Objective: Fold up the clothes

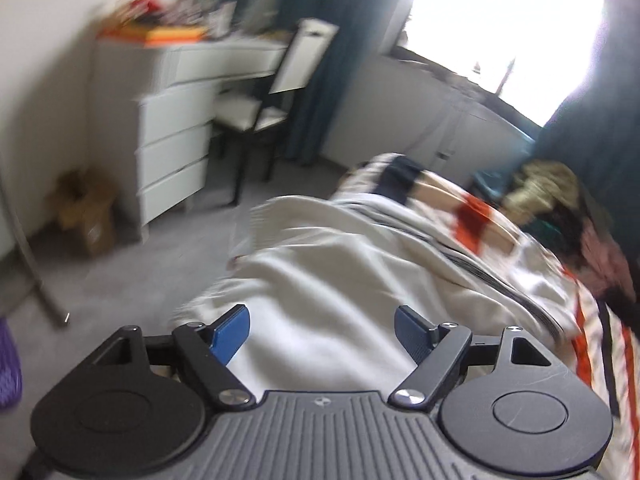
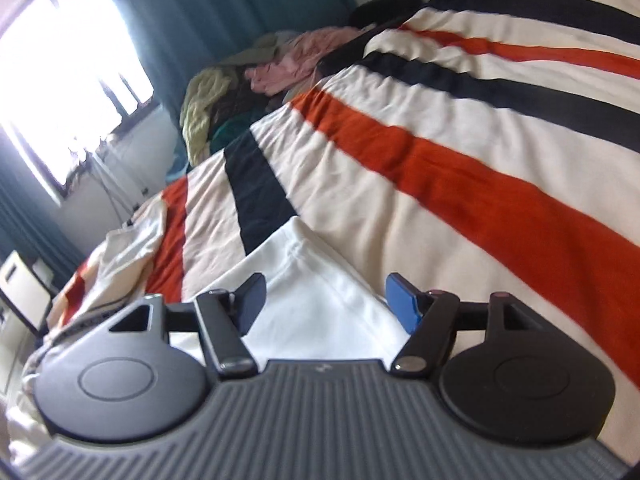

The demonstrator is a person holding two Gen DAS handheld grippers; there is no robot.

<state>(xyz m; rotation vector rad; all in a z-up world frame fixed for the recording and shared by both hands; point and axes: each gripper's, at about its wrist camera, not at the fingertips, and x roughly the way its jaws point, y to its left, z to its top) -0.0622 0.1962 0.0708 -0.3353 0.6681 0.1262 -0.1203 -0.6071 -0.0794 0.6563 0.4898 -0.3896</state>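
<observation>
White cloth (image 1: 328,280) lies rumpled along the near edge of the bed, and your left claw (image 1: 322,330) hangs over it with its blue pads spread wide and nothing between them. Your right claw (image 2: 324,304) is spread wide too, above a folded corner of the same white cloth (image 2: 316,288), and its pads do not press on it. Under the cloth you have the striped cover (image 2: 460,152), cream with orange and dark bands. A pile of clothes (image 2: 244,92), olive, pink and dark green, crowds the far side of the bed near the teal curtain (image 2: 224,4) and the bright window (image 2: 64,68).

On the left view, blurred by motion, grey floor (image 1: 120,280) runs beside the bed. White drawers (image 1: 172,132) stand against the wall with orange and red clutter (image 1: 160,28) on top, a chair (image 1: 260,112) just beside them. A brown box (image 1: 84,208) sits on the floor near the drawers, and a metal pole (image 1: 32,256) leans at the left edge.
</observation>
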